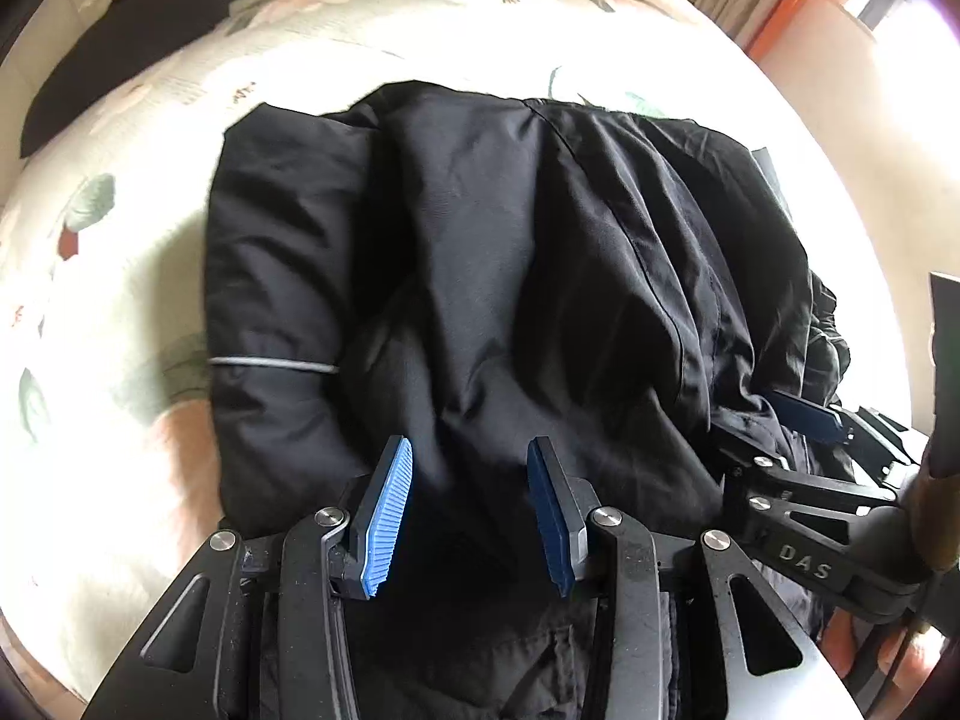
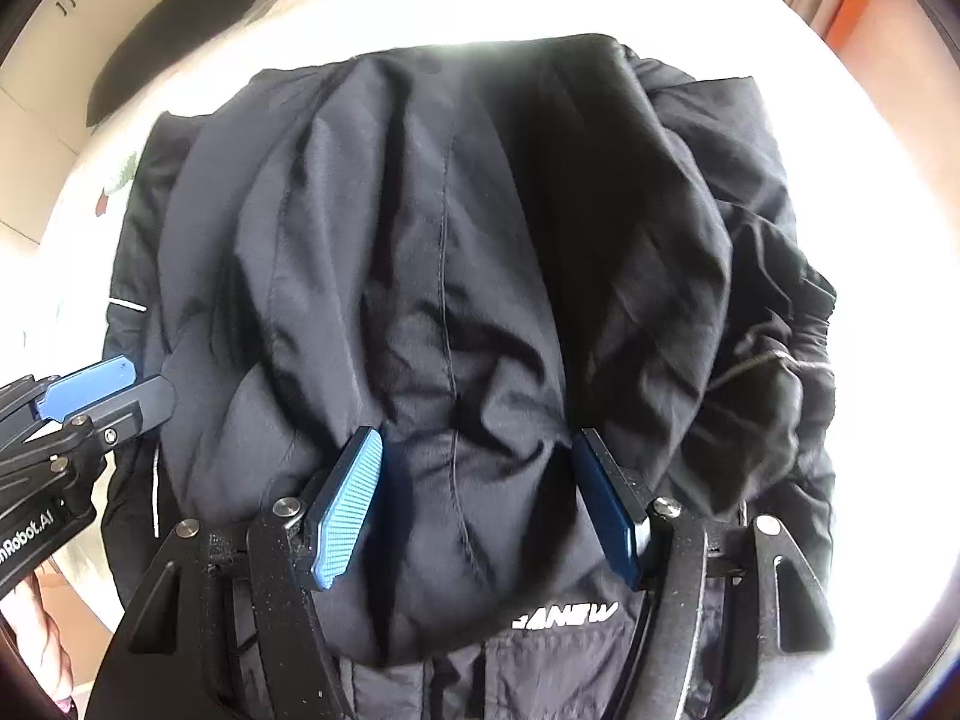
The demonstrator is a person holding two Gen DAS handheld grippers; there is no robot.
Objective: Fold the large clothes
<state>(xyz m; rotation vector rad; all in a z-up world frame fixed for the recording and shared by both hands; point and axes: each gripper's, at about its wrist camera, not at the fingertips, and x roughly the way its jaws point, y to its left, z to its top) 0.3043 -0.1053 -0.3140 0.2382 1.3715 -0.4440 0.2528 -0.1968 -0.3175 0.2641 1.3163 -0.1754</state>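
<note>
Both the left gripper [image 1: 470, 516] and right gripper [image 2: 477, 504] hover open-jawed over a crumpled black jacket [image 1: 480, 276] on a floral bed [image 1: 108, 276].

Our two wrist cameras looked down from close above; both views shared the black jacket [image 1: 480, 276] on the floral bed [image 1: 120, 276].

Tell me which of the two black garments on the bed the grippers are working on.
The large black jacket spread right under both open grippers, with a white logo at its near edge. The other black garment lies apart, far back on the floral bedspread.
</note>
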